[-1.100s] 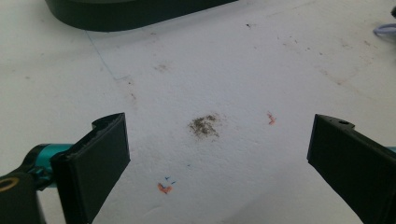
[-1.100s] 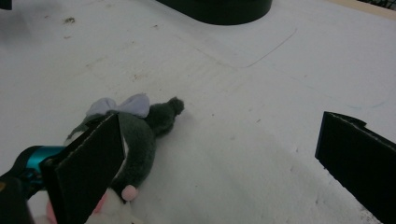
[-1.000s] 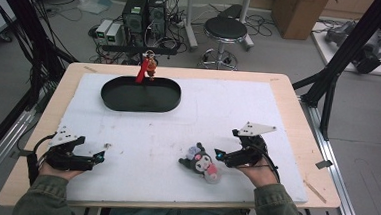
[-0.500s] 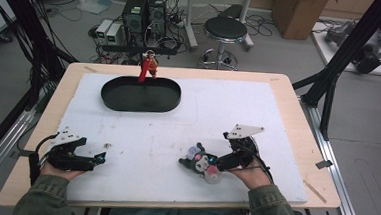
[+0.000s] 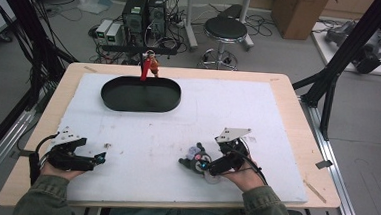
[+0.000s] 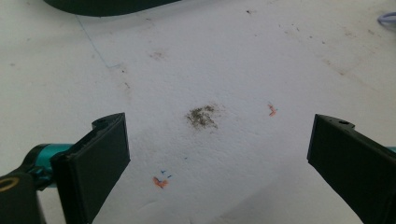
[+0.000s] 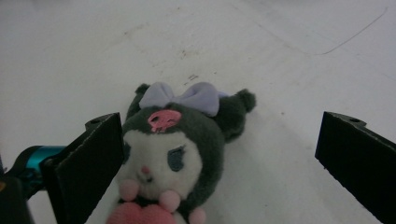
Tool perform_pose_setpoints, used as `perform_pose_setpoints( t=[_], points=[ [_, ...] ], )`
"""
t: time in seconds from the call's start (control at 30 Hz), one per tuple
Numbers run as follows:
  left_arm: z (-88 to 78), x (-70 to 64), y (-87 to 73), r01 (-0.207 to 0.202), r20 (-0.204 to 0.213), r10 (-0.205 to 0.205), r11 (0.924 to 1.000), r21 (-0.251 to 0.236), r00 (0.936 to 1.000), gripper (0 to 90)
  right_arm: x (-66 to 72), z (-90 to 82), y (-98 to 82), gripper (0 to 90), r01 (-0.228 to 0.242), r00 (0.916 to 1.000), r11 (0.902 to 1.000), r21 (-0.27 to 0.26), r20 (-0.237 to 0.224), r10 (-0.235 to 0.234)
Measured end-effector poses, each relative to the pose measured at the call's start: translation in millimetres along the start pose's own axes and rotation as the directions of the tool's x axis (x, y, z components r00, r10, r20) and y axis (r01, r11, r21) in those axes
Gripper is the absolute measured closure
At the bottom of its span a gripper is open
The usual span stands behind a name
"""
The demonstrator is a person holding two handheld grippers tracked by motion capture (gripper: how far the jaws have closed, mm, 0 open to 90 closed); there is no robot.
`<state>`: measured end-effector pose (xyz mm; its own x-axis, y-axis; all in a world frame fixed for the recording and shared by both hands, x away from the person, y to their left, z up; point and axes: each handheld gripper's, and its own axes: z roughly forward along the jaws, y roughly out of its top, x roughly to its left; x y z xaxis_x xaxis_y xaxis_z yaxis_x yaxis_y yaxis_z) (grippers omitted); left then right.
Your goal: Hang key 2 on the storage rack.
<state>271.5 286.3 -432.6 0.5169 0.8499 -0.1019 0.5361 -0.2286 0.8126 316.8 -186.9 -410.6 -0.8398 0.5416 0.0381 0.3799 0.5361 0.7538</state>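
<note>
A small plush toy [image 7: 180, 149] with a dark hood, white face, lilac bow and pink paws lies on the white mat near the front; the high view has the plush [image 5: 194, 159] at centre right. My right gripper [image 7: 219, 154] stands open around it, the left jaw against the toy's side and the right jaw well clear. From above, that right gripper [image 5: 202, 165] reaches the toy from the right. My left gripper [image 6: 217, 154] is open over bare, stained mat, and the left gripper [image 5: 97, 158] rests at the front left. A black oval tray [image 5: 141, 94] lies far back.
A small red and orange figure [image 5: 148, 67] stands at the tray's far rim. The white mat [image 5: 187, 122] covers most of the wooden table [image 5: 298, 119]. The tray's dark edge [image 6: 107, 5] crosses the top of the left gripper view. Stool, electronics and cables lie on the floor beyond.
My right gripper has moved left onto the plush toy, which now sits between its open jaws. The left gripper has stayed put.
</note>
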Motion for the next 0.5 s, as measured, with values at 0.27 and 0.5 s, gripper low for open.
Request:
perform_pose_setpoints(
  t=[0.27,0.5],
  points=[
    [-0.4,0.2,-0.2,0.005,0.001,-0.005,1.0,-0.001,1.0,6.0,12.5,18.3,-0.2,0.5,0.034,0.9991,0.993,0.113,-0.029,-0.03],
    [0.6,-0.2,-0.8,0.0,0.013,-0.001,1.0,0.01,0.9999,6.0,18.0,30.1,-4.3,16.3,0.102,0.9945,0.9627,0.251,-0.049,-0.092]
  ],
)
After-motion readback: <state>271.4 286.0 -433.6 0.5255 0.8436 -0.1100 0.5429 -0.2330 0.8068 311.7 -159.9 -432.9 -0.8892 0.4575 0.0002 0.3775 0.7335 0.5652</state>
